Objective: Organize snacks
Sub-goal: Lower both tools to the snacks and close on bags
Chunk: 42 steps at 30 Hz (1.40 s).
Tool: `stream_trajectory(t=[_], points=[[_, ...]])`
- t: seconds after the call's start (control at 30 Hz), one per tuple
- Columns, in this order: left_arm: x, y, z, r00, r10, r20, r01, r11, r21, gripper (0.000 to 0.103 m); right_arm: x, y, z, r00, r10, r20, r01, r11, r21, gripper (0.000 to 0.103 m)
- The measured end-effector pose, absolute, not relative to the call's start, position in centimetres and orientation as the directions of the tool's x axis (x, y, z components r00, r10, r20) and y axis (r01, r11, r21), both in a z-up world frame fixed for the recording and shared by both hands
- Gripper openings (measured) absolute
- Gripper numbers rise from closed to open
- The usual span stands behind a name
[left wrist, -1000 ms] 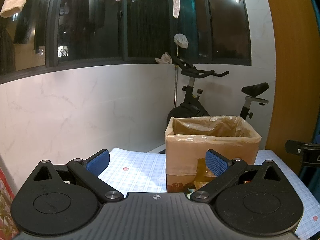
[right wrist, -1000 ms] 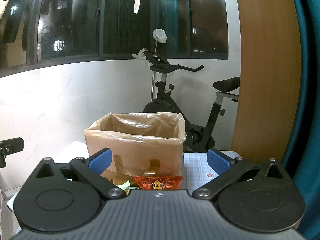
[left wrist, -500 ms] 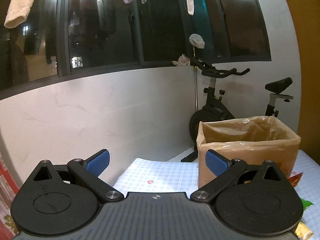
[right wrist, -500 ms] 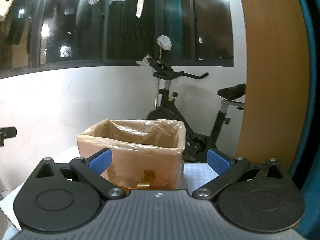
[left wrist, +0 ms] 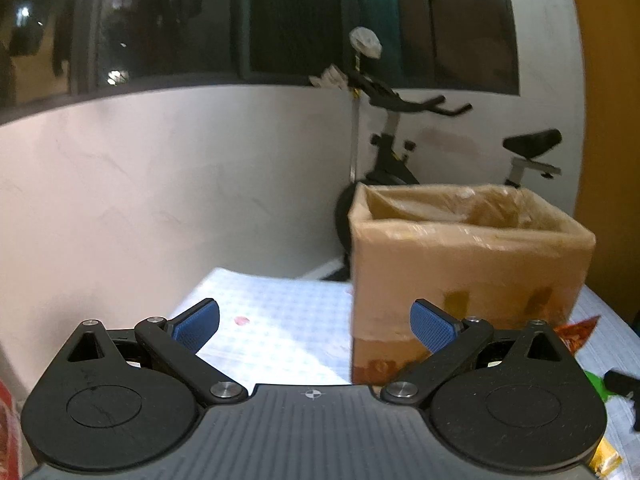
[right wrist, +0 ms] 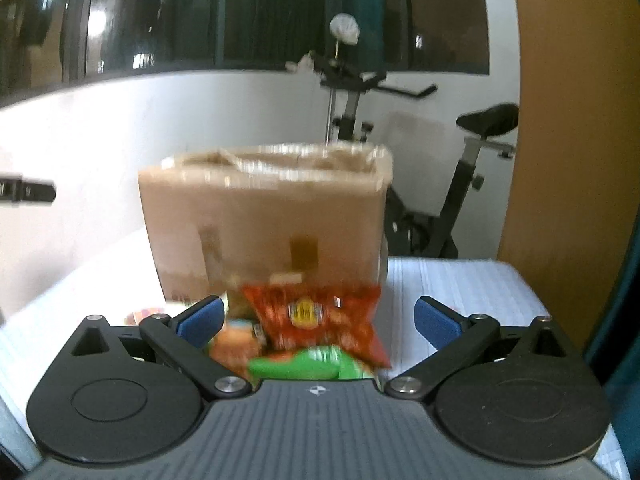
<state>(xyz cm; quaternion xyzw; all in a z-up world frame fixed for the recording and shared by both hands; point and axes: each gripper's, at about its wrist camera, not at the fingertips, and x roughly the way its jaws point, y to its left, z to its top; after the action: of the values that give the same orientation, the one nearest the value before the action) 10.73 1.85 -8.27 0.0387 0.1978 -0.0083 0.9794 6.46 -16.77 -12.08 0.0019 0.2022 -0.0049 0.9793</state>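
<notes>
A tall cardboard box lined with clear plastic stands on the checked tablecloth; the right wrist view shows the box straight ahead. Snack packets lie in front of it: a red packet, a green one and an orange one. My right gripper is open just above these packets, holding nothing. My left gripper is open over bare cloth left of the box, empty. A red packet corner shows at the right.
An exercise bike stands behind the table against the white wall. An orange-brown panel rises at the right. The table's far edge lies just beyond the left gripper. The other gripper's black part shows at the right edge.
Both views have dipped down and moved closer to the table. The snack packets now lie between the right gripper's open fingers. Both grippers stay open.
</notes>
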Motion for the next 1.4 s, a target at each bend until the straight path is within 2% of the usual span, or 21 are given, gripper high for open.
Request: stream_trajectory(t=[0.3,0.5,0.77,0.93,1.1,1.3,1.4], points=[[11.8,-0.4,-11.3,0.874,-0.093,-0.476,0.125,0.991,0.036,0.102,7.2,-16.6,-17.2,0.835,0.022,-0.55,0.003,0.999,0.044,0.101],[12.1,-1.3,-12.3,0.854,-0.13,-0.504,0.163,0.986,0.021,0.102,7.6,-16.3,-19.2,0.778,0.031,-0.628,0.007,0.998,0.058,0.097],[13.1,-2.3,-14.3,0.779,-0.246,-0.576,0.21,0.969,-0.13,0.102,7.8,-17.3,-20.2,0.747,0.05,-0.663,0.051,0.99,0.132,0.096],[13.7,-4.3,-16.1,0.75,-0.237,-0.618,0.231,0.969,-0.09,0.102,7.6,-17.1,-20.2,0.75,0.049,-0.66,0.047,0.991,0.127,0.096],[13.9,-5.7,-18.0,0.731,-0.178,-0.658,0.247,0.969,0.012,0.102,7.6,-17.2,-20.4,0.753,0.057,-0.655,0.044,0.989,0.138,0.096],[14.4,-5.6,-20.0,0.704,-0.16,-0.692,0.239,0.971,0.019,0.103,7.6,-17.3,-20.7,0.754,0.067,-0.653,0.043,0.988,0.15,0.096],[14.7,-6.0,-20.9,0.697,-0.11,-0.709,0.229,0.971,0.074,0.103,7.7,-17.4,-20.7,0.753,0.07,-0.654,0.043,0.987,0.155,0.097]])
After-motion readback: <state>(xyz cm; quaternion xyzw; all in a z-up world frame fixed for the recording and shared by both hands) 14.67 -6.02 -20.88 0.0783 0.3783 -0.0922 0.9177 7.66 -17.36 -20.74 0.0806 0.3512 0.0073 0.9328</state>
